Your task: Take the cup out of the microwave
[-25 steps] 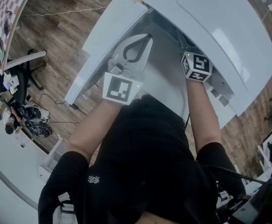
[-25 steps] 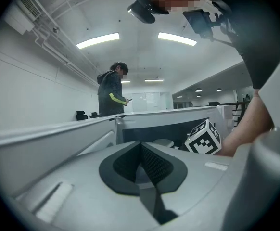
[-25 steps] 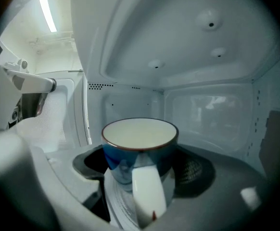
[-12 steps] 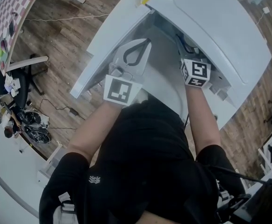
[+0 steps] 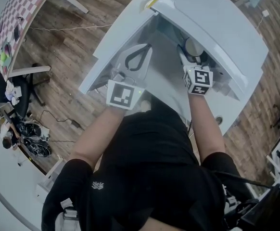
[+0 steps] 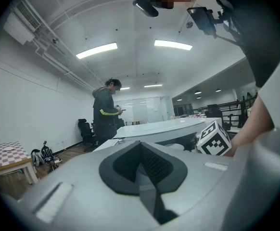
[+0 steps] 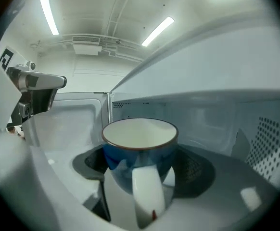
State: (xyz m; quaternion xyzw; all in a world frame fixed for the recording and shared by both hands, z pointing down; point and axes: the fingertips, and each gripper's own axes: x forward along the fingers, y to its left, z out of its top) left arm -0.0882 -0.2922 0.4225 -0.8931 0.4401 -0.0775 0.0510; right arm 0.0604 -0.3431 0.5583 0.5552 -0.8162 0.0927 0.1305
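A blue cup (image 7: 139, 150) with a white inside and a white handle sits between the jaws of my right gripper (image 7: 140, 179), which is shut on it, handle toward the camera. In the head view the cup (image 5: 194, 46) shows at the mouth of the white microwave (image 5: 222, 23), just ahead of my right gripper (image 5: 190, 52). The microwave's door (image 5: 113, 35) hangs open to the left. My left gripper (image 5: 146, 48) hovers in front of the opening, shut with nothing in it (image 6: 142, 174). The microwave's cavity wall (image 7: 217, 119) lies behind the cup.
A person (image 6: 104, 112) stands across the room by an office chair (image 6: 86, 129). A checkered table (image 5: 12, 18) and a chair (image 5: 27, 76) stand on the wooden floor to the left. Cables and clutter (image 5: 29, 129) lie lower left.
My right gripper has drawn back toward me with the cup, which now shows at the microwave's mouth in the head view. The left gripper has hardly moved.
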